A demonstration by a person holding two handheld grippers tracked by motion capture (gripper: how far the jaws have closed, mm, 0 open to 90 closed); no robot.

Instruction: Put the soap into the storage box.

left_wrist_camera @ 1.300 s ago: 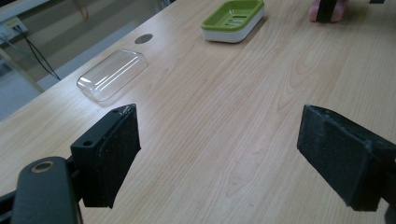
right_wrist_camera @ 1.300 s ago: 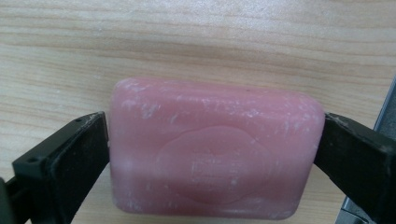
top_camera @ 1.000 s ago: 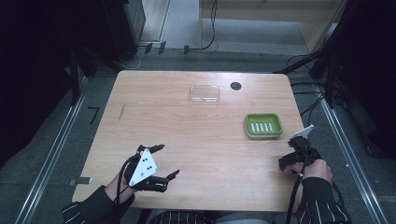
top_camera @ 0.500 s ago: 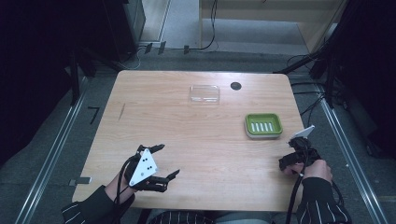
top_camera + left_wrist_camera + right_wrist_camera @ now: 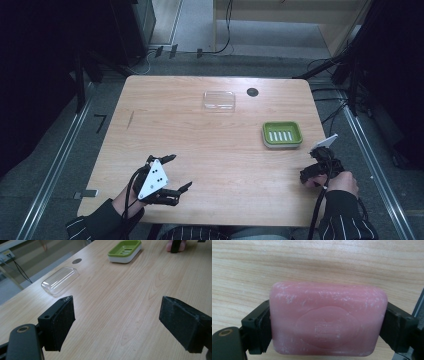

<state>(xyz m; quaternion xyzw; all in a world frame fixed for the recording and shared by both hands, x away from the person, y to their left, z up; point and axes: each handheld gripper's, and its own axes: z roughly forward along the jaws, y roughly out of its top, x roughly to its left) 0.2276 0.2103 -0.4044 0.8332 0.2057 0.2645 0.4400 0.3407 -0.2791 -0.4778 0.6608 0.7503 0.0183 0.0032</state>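
Note:
A pink bar of soap (image 5: 328, 317) sits clamped between the jaws of my right gripper (image 5: 328, 326), just above the wood. That gripper (image 5: 309, 176) is near the table's right front edge, below the green soap dish (image 5: 266, 135). The dish (image 5: 125, 250) is empty, with a ribbed floor. My left gripper (image 5: 181, 171) rests at the front left with its jaws wide apart and nothing between them. In the left gripper view its pads (image 5: 61, 320) frame bare wood.
A clear plastic lid (image 5: 219, 99) lies at the back middle of the wooden table (image 5: 225, 150), next to a round black hole (image 5: 252, 92). The lid (image 5: 60, 280) is far left of the dish. Cables and metal rails run on the floor around the table.

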